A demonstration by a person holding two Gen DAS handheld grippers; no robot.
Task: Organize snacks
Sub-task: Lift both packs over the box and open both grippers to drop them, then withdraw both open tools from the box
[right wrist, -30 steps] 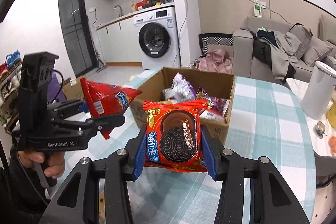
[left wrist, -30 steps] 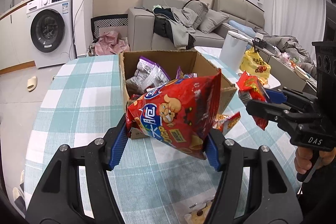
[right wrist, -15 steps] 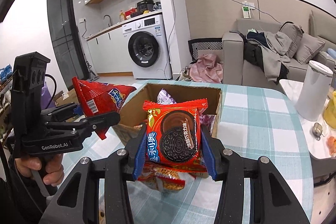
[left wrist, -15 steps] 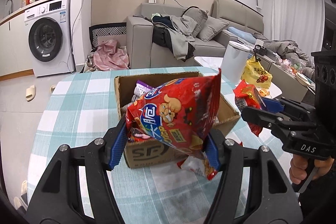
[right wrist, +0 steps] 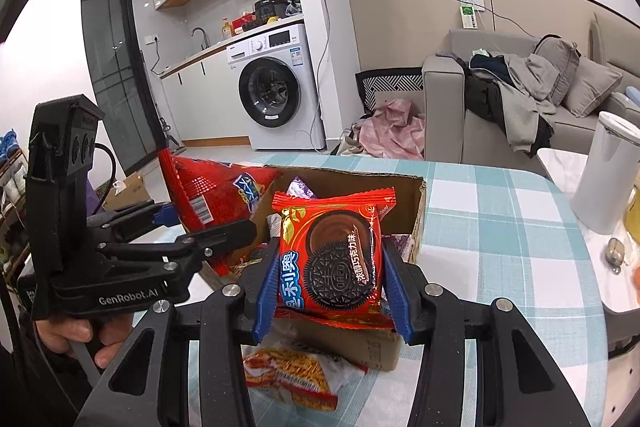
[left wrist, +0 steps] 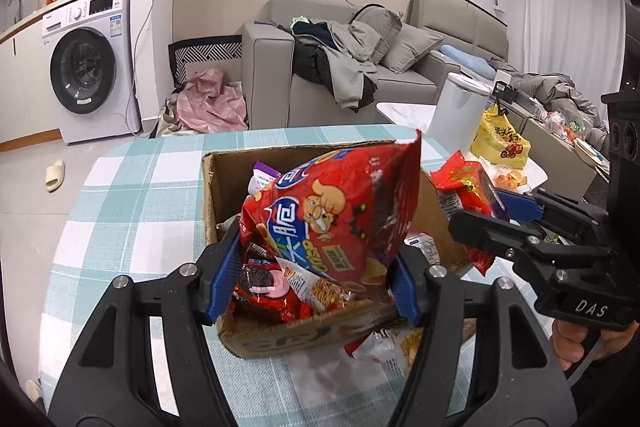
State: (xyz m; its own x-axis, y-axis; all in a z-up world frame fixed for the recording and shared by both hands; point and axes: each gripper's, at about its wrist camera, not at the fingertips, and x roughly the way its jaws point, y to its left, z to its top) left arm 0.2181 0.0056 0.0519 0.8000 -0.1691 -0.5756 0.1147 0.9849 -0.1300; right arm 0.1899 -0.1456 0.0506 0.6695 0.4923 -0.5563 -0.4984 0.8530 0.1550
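My left gripper (left wrist: 316, 277) is shut on a red chips bag (left wrist: 332, 215) and holds it above the near end of an open cardboard box (left wrist: 224, 183) full of snack packs. My right gripper (right wrist: 330, 293) is shut on a red Oreo packet (right wrist: 334, 259), also above the box (right wrist: 416, 203). In the left wrist view the right gripper (left wrist: 512, 223) stands at the right with the Oreo packet (left wrist: 460, 183). In the right wrist view the left gripper (right wrist: 192, 227) stands at the left with the chips bag (right wrist: 208, 191).
The box sits on a table with a teal checked cloth (left wrist: 132, 187). A loose snack pack (right wrist: 296, 375) lies in front of the box. A white canister (right wrist: 604, 171) and a yellow bag (left wrist: 500, 139) stand at the right. A sofa and washing machine are behind.
Both grippers have moved forward and up with their packs, from in front of the box to above its near end. Both stay shut.
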